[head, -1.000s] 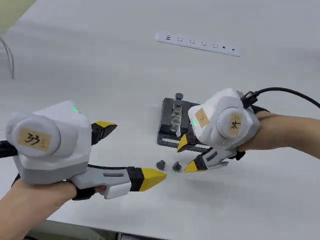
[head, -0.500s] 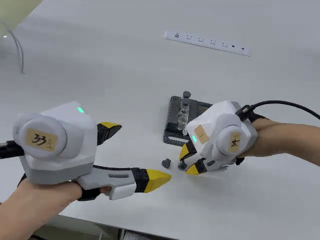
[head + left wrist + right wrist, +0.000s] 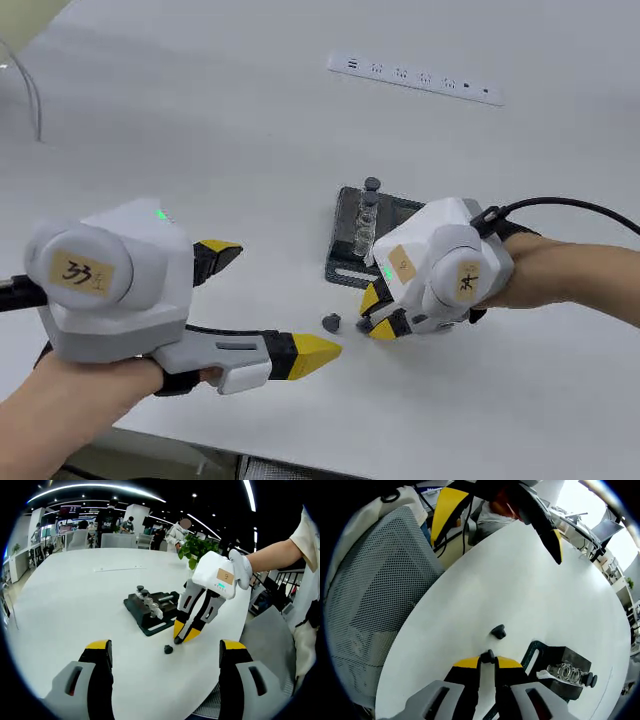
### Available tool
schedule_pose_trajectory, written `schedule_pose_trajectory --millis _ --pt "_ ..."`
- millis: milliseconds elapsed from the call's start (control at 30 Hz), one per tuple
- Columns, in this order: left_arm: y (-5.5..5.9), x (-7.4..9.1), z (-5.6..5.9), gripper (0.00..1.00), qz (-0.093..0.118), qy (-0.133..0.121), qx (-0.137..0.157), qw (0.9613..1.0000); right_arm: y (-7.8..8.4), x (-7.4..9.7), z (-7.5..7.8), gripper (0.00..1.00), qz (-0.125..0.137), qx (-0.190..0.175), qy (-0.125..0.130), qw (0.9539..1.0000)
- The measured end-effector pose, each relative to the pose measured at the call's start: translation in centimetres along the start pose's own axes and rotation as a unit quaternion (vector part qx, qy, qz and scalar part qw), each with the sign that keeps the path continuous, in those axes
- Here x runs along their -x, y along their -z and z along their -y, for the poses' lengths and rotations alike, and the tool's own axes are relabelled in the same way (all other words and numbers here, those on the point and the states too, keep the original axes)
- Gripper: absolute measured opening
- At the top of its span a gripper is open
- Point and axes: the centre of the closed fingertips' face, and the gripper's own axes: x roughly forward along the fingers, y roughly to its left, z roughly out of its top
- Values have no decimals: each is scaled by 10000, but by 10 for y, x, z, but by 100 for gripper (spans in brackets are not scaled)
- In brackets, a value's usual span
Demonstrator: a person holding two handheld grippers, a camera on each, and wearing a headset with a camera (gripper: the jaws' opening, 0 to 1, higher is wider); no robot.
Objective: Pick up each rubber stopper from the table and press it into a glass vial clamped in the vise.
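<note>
My right gripper (image 3: pixel 375 312) is shut on a dark rubber stopper (image 3: pixel 487 656) just above the white table, in front of the black vise (image 3: pixel 345 262). Another stopper (image 3: pixel 331 322) lies loose on the table just left of it. The vise holds clear glass vials (image 3: pixel 366 228) in a row, and the far one carries a stopper (image 3: pixel 372 185). My left gripper (image 3: pixel 270 300) stands open and empty at the near left, pointing at the loose stopper (image 3: pixel 168 649). From there I see the right gripper (image 3: pixel 184 632) beside the vise (image 3: pixel 150 612).
A white power strip (image 3: pixel 415 78) lies at the far side of the table. A black cable (image 3: pixel 570 207) runs from the right gripper. A grey mesh chair (image 3: pixel 375 580) stands past the table's near edge. People and a plant (image 3: pixel 197 547) are beyond the table.
The right gripper was open over two stoppers; it has shut on the right-hand one. The left gripper has hardly moved. The head camera has shifted a little.
</note>
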Motion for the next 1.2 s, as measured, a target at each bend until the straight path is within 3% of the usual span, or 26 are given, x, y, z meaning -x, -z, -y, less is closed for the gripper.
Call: schedule_pose_trajectory --millis 667,767,933,1067,1133,1200 --pt "-3 -5 0 86 59 68 194 9998 -5 2 2 5 322 -699 224 9968" --pt "-6 -5 -1 86 126 134 292 9994 -7 8 7 5 507 -911 372 9939" --pt "-11 -6 4 85 122 283 213 9993 -8 25 17 5 695 -1085 771 9887" --pt "-20 -8 8 81 221 505 380 9978 -9 50 29 5 832 -1141 1333 9810" --pt "-25 -8 10 77 277 652 455 9964 -10 61 28 5 885 -1169 1429 9788" --pt "-33 -8 13 74 343 750 585 9949 -13 76 31 5 921 -1108 1710 9747"
